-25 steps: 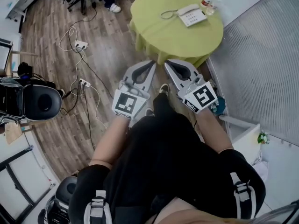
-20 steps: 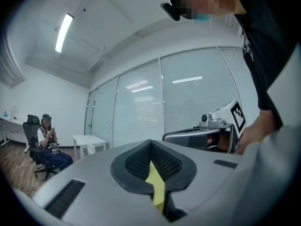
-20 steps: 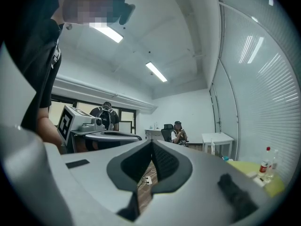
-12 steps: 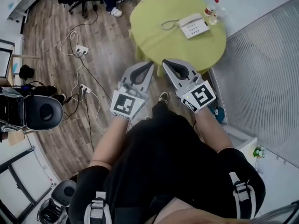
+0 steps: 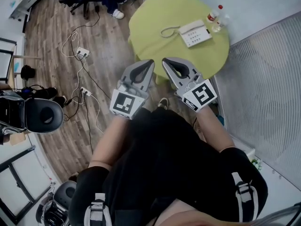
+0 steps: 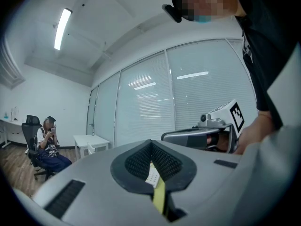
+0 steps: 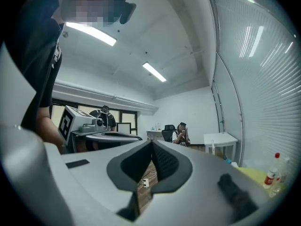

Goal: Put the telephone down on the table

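While the round table draped in yellow-green cloth [image 5: 155, 36] occupies the upper head view, the grey left gripper [image 5: 148, 62] and grey right gripper [image 5: 166, 62] sit side by side near its front edge. Each has its jaws closed tip to tip on nothing. The white corded telephone [image 5: 195, 33] lies on the tabletop, near a small red-capped clear bottle [image 5: 213, 14].
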`<state>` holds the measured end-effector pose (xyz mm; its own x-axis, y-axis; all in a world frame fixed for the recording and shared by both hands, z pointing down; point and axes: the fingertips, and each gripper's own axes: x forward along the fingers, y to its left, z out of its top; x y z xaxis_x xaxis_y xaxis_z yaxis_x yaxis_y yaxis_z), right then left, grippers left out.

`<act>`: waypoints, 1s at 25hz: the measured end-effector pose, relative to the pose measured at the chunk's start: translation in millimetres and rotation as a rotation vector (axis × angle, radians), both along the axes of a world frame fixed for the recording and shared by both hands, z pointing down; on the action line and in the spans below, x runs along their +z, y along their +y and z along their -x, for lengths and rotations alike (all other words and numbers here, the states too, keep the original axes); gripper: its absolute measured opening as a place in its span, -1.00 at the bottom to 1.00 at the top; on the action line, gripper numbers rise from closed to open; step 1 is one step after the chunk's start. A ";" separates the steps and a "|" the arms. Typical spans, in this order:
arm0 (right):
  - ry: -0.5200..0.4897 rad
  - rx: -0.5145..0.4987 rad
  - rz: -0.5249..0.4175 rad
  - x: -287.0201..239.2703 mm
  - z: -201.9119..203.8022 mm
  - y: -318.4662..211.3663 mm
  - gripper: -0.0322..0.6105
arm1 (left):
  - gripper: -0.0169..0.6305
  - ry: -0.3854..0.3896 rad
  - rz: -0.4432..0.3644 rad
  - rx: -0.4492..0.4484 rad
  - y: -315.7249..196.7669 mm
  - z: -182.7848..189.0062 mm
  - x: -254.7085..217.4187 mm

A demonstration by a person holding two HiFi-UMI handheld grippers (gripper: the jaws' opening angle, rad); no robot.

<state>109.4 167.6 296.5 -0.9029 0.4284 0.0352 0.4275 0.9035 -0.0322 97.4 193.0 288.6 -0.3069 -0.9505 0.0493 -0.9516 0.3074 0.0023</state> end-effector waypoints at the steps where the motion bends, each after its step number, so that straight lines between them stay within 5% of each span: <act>1: 0.001 -0.003 0.000 1.7 3.5 -3.7 -0.85 | -0.93 -0.002 0.005 0.002 -4.9 3.0 1.6; 11: 0.022 0.020 -0.008 14.9 45.1 -35.2 -0.85 | -0.93 0.008 0.023 0.026 -35.2 49.0 17.7; 25: 0.066 0.228 -0.020 27.0 123.3 -66.0 -0.85 | -0.94 0.020 -0.002 0.251 -70.6 131.2 22.9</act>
<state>-13.9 101.5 323.5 -0.9717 0.2119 0.1042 0.2094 0.9772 -0.0343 -33.8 122.4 311.5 -0.0605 -0.9969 0.0507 -0.9978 0.0617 0.0225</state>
